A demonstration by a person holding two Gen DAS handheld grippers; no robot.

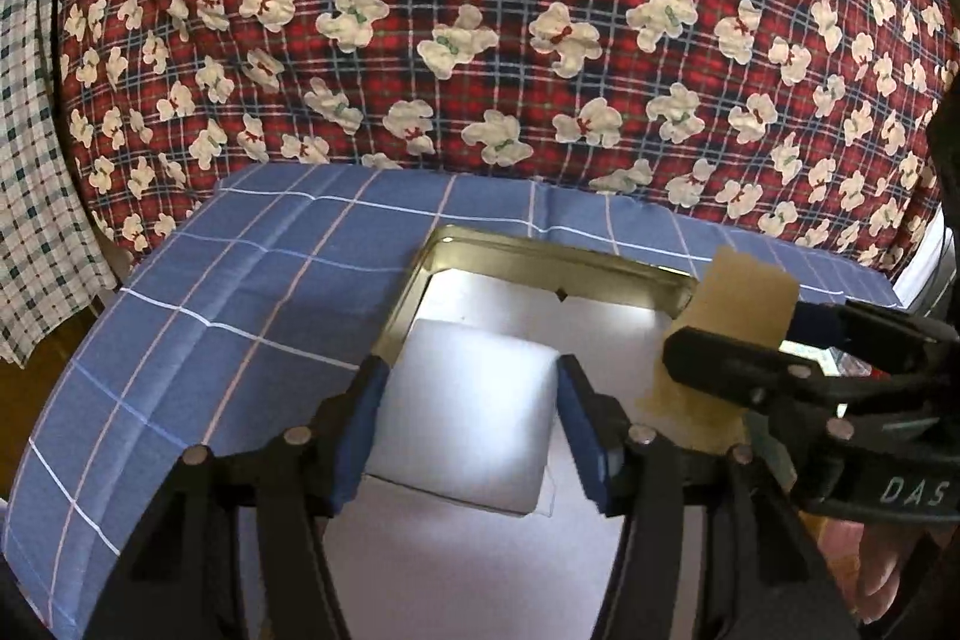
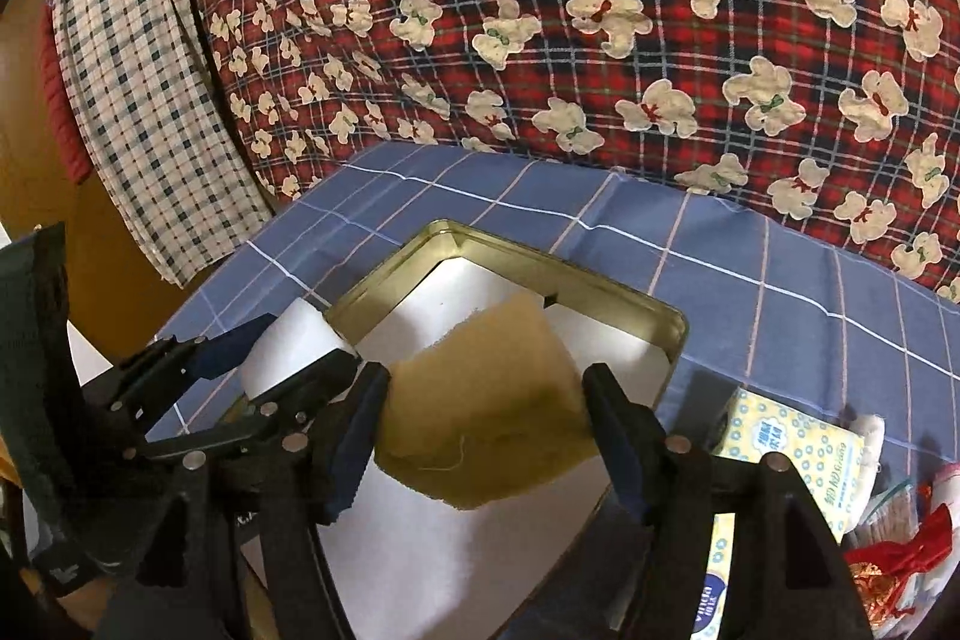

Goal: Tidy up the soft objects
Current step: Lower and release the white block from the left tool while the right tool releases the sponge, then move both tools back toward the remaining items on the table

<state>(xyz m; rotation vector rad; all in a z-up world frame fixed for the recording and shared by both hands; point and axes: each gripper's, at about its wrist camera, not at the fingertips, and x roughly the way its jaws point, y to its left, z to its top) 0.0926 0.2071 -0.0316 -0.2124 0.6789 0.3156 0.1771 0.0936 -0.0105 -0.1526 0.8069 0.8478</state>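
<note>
A white foam block (image 1: pixel 468 418) sits between the blue pads of my left gripper (image 1: pixel 471 376), and both pads touch its sides. It hangs over the near left part of a gold tin (image 1: pixel 540 251) lined with white paper. In the right wrist view the same block (image 2: pixel 282 334) shows at the tin's left rim (image 2: pixel 384 274), inside the left gripper (image 2: pixel 288 358). My right gripper (image 2: pixel 486 382) is closed on a yellow sponge (image 2: pixel 492 412) above the tin's middle. From the left wrist view that sponge (image 1: pixel 738 304) stands tilted in the right gripper (image 1: pixel 756 340).
The tin rests on a blue checked cloth (image 1: pixel 240 310). A red plaid quilt with white bears (image 1: pixel 480 10) rises behind it. A green-and-white checked cloth (image 2: pixel 138 100) hangs at the left. A tissue pack (image 2: pixel 792 448) and a red tasselled ornament (image 2: pixel 900 550) lie right of the tin.
</note>
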